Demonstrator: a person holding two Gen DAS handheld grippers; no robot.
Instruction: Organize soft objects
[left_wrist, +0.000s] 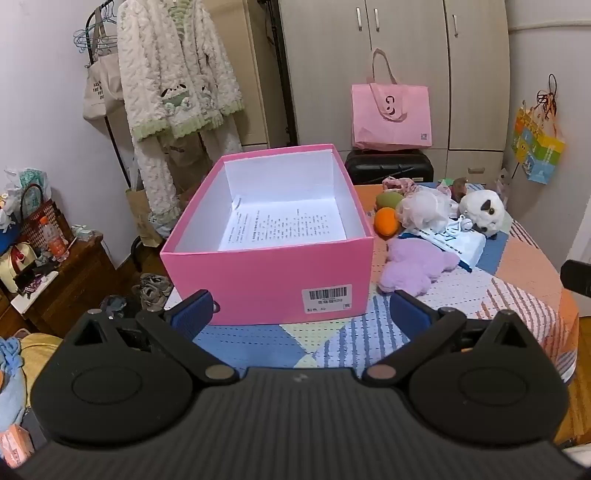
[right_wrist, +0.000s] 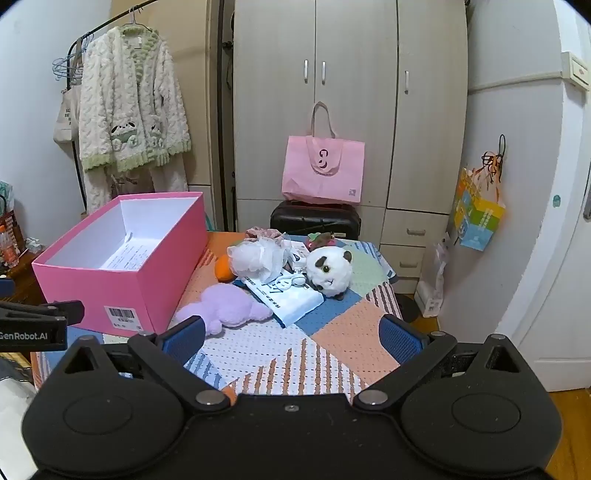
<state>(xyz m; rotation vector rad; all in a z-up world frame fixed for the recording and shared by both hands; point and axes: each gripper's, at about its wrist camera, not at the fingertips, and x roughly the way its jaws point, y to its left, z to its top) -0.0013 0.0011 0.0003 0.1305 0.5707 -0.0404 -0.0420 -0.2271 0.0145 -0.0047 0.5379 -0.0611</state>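
An open pink box (left_wrist: 273, 273) (right_wrist: 110, 291) stands on the table, holding only a printed sheet (left_wrist: 284, 225). Right of it lie soft things: a purple plush (left_wrist: 417, 266) (right_wrist: 229, 302), an orange plush (left_wrist: 386, 220) (right_wrist: 223, 268), a white mesh puff (left_wrist: 424, 208) (right_wrist: 258, 258), and a white round plush (left_wrist: 482, 210) (right_wrist: 330, 271). My left gripper (left_wrist: 301, 314) is open and empty, just in front of the box. My right gripper (right_wrist: 291, 336) is open and empty, above the cloth in front of the purple plush.
A patchwork cloth (right_wrist: 295, 354) covers the table. A white packet (right_wrist: 291, 297) lies among the toys. A black suitcase (right_wrist: 314, 221) with a pink bag (right_wrist: 323, 170) stands behind, before a wardrobe. A clothes rack (left_wrist: 177, 74) and a cluttered wooden cabinet (left_wrist: 66, 280) are at left.
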